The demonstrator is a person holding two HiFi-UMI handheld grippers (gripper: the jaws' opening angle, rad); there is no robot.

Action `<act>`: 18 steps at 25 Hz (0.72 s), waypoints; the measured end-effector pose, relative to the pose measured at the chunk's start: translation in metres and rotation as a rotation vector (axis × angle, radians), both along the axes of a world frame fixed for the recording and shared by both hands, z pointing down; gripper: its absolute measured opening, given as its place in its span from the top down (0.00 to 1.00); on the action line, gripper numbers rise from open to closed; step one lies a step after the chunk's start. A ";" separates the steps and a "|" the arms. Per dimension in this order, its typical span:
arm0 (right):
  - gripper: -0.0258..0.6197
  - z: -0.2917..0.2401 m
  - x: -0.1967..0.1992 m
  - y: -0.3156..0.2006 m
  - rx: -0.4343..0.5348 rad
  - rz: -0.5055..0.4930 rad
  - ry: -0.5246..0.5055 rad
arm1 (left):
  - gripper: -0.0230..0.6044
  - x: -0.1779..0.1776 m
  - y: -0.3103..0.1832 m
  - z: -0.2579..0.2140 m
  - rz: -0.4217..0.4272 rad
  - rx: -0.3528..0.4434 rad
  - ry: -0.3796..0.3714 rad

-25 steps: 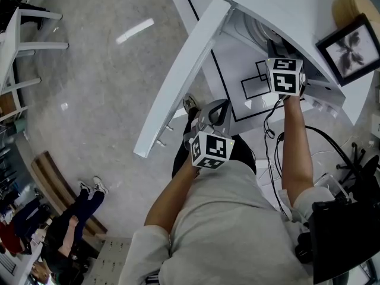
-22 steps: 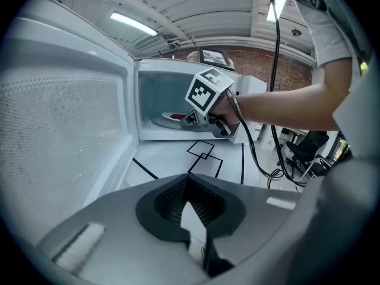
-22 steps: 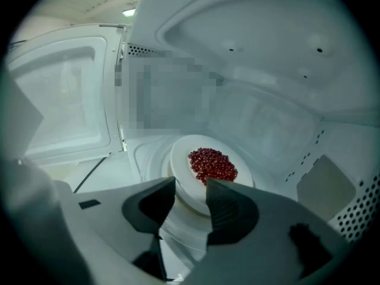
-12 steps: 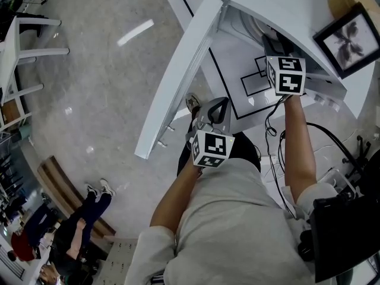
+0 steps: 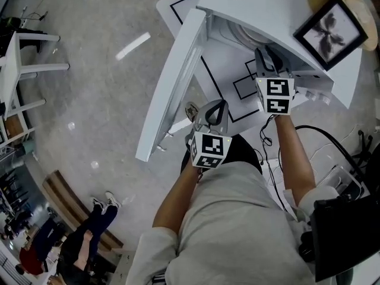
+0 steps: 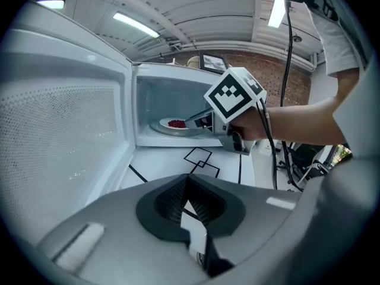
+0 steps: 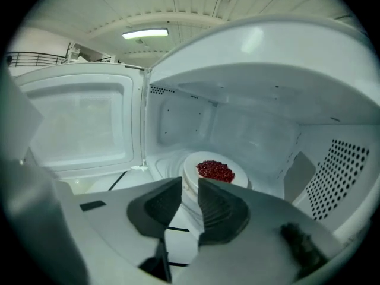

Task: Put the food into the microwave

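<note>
A white plate (image 7: 199,162) bearing a heap of red food (image 7: 215,171) sits on the turntable inside the open white microwave (image 5: 267,10). My right gripper (image 7: 190,186) hovers at the oven's mouth, just short of the plate. Its jaws are closing with a narrow gap and nothing between them. From the left gripper view, the right gripper (image 6: 195,120) reaches in beside the plate (image 6: 178,125). My left gripper (image 5: 217,107) hangs back over the table, clear of the oven, pads together and empty.
The microwave door (image 5: 172,82) swings wide open to the left. A framed picture (image 5: 331,24) lies on the oven's top. The white table (image 5: 225,70) carries black line markings. Cables (image 5: 309,135) trail at the right. People sit at the lower left (image 5: 89,218).
My right gripper has drawn back slightly from the oven cavity and lifted a little, leaving the plate inside. The left gripper has stayed where it was.
</note>
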State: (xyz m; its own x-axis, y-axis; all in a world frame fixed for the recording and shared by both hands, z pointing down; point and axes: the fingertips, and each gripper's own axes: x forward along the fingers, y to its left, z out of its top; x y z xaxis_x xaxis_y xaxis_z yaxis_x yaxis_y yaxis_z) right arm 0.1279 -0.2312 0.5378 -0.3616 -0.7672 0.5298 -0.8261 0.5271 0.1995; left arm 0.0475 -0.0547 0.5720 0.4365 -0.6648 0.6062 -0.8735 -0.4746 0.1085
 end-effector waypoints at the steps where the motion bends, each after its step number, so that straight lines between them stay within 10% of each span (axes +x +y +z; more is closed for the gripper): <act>1: 0.84 -0.002 0.000 0.004 0.003 -0.002 -0.009 | 0.95 0.001 -0.001 -0.002 0.003 0.003 0.002; 18: 0.94 -0.038 -0.041 0.108 -0.048 -0.183 -0.155 | 0.95 0.007 -0.003 -0.068 0.015 0.128 0.094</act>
State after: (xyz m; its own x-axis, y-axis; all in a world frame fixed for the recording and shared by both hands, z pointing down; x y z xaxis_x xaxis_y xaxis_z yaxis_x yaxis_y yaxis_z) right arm 0.0869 -0.1231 0.4993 -0.5722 -0.6566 0.4914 -0.7344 0.6769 0.0492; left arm 0.0546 -0.0581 0.5038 0.4976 -0.7270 0.4732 -0.8552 -0.5023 0.1275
